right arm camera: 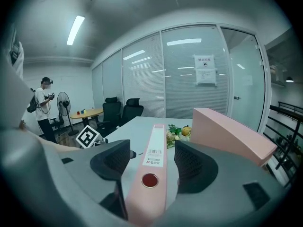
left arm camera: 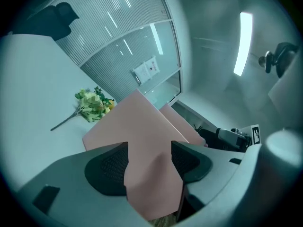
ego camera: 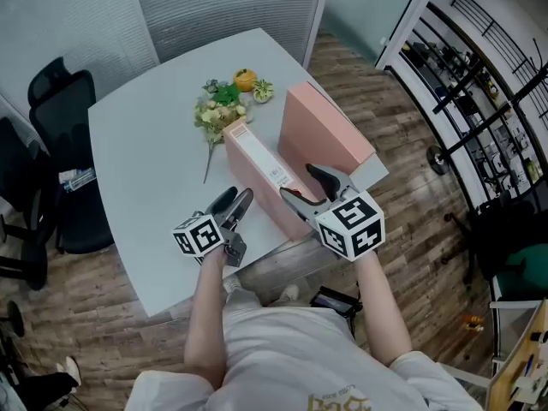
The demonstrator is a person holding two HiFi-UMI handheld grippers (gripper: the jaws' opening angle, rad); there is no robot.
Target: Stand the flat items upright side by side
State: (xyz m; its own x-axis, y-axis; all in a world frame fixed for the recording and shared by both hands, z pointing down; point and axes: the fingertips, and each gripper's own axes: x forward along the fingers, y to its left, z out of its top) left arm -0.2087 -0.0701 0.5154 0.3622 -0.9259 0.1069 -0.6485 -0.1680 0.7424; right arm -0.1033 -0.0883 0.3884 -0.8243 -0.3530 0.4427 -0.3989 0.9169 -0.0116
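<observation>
The person's two bare arms reach forward, with one gripper in each hand. The left gripper [ego camera: 241,193] is turned on its side and points almost level. It sits just beside the left cover of the near binder [ego camera: 257,159]. Its jaws are apart and hold nothing. The pink cover only shows through the gap, and no view shows if they touch it. The right gripper [ego camera: 295,180] tips down a little at this binder's near end. Its jaws are wide apart, one on each side of the spine. A bit of table [ego camera: 145,169] shows between each pad and the spine, so they do not squeeze it.

The near binder is pink and stands on its long edge by the table's near edge, spine up. Its long side runs away from the person toward the flowers [ego camera: 218,110]. The spine has a round hole [right arm camera: 149,179] and then a white label [right arm camera: 155,148]. The far binder [ego camera: 324,127], pink too, stands upright just to the right and runs the same way. A small orange fruit [ego camera: 246,80] lies by the flowers. Black chairs [ego camera: 60,101] stand off to the left.
</observation>
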